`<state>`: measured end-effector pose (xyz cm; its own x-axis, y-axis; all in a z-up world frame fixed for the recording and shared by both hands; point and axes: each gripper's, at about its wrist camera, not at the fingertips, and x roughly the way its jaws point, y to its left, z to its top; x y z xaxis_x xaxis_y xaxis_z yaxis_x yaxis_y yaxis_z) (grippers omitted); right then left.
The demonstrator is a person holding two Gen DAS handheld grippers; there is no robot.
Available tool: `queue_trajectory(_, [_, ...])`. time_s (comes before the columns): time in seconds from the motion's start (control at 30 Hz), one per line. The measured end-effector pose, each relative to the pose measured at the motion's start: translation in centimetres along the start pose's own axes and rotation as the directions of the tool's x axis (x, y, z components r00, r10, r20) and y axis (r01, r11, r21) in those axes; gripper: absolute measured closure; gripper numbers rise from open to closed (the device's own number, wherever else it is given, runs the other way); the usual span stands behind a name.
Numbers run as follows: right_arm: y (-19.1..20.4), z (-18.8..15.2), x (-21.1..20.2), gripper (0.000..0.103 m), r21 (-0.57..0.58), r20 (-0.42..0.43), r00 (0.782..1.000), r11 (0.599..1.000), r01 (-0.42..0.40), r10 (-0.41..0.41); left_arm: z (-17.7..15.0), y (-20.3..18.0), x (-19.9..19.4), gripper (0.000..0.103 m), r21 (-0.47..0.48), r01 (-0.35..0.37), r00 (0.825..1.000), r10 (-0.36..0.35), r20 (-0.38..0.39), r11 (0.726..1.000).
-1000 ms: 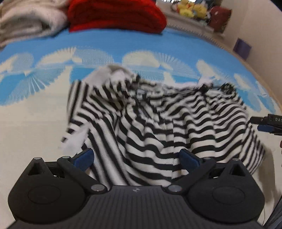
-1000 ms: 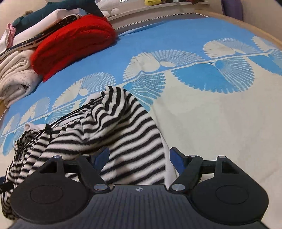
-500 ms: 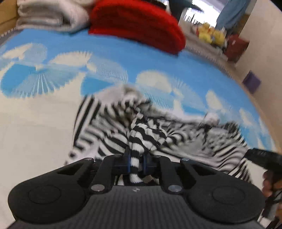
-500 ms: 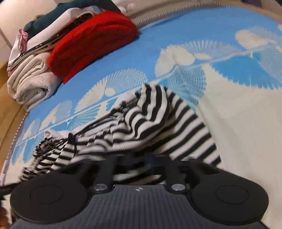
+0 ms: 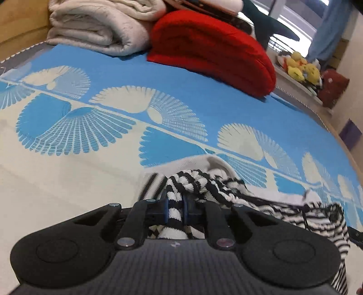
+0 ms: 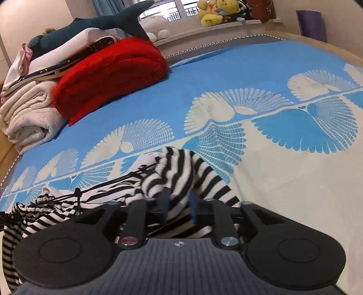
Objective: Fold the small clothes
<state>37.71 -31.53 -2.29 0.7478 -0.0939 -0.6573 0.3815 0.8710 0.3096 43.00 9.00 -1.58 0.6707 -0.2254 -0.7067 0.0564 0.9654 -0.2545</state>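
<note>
A: Left wrist view: our left gripper at 6 o'clock pinches the striped top tight.

B: Our right gripper has just let its jaws out a bit, stripes bunched between them. The top lies on the blue bed cover.

Bedspread open ahead; red blanket probably blocks the far end.

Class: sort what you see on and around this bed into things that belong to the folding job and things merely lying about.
Job: striped garment; left gripper, shut on it; right gripper, jaws just opening, cloth between them.

Lying about: red blanket; cream blanket; shark toy; yellow plush toys.
</note>
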Motion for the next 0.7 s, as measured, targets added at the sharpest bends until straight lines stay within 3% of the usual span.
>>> queue_trajectory(0.1, [-0.5,0.2,-0.7,0.041,0.03,0.049,0.999,1.0,0.002,-0.003,0.3,0.9,0.5,0.091,-0.026,-0.004,1.0,0.004,-0.01,1.0])
queue_trajectory(0.23, [-0.9,1.2,-0.6,0.031,0.063,0.064,0.996,0.995,-0.072,0.068,0.1,0.5,0.2,0.091,-0.009,-0.007,1.0,0.007,-0.008,1.0])
queue_trajectory(0.3, [-0.1,1.6,0.5,0.022,0.013,0.042,0.996,0.996,-0.083,0.083,0.1,0.2,0.4,0.091,0.005,-0.011,1.0,0.011,-0.005,1.0])
queue_trajectory(0.37, [1.3,1.7,2.3,0.022,-0.08,0.011,0.999,0.996,-0.042,0.043,0.1,-0.1,0.4,0.09,0.024,-0.017,1.0,0.017,-0.003,1.0])
queue_trajectory(0.4, [2.2,1.5,3.6,0.028,-0.145,-0.023,1.0,0.989,0.008,-0.012,0.0,-0.2,0.4,0.091,0.034,-0.019,1.0,0.019,-0.004,0.999])
queue_trajectory(0.43, [2.9,1.3,4.6,0.04,-0.194,-0.059,0.997,0.98,0.037,-0.049,0.1,-0.3,0.3,0.091,0.049,-0.024,1.0,0.024,-0.001,0.999])
queue_trajectory(0.47, [3.3,1.0,5.4,0.086,-0.224,-0.078,0.996,0.974,0.03,-0.049,0.3,-0.4,-0.1,0.093,0.059,-0.029,1.0,0.029,0.012,0.998])
queue_trajectory(0.53, [4.0,1.1,5.3,0.092,-0.257,-0.067,0.996,0.965,0.045,-0.065,1.1,-0.6,-1.4,0.094,0.086,-0.023,0.999,0.019,0.049,0.996])
queue_trajectory(0.63, [4.1,3.5,2.0,0.093,-0.24,0.05,0.999,0.971,0.004,0.008,2.7,-1.2,-4.2,0.094,0.117,-0.011,0.989,-0.007,0.145,0.993])
queue_trajectory(0.7, [3.6,5.2,0.0,0.093,-0.186,0.116,0.991,0.982,-0.038,0.061,3.3,-1.4,-4.5,0.094,0.106,0.021,0.987,-0.038,0.156,0.994])
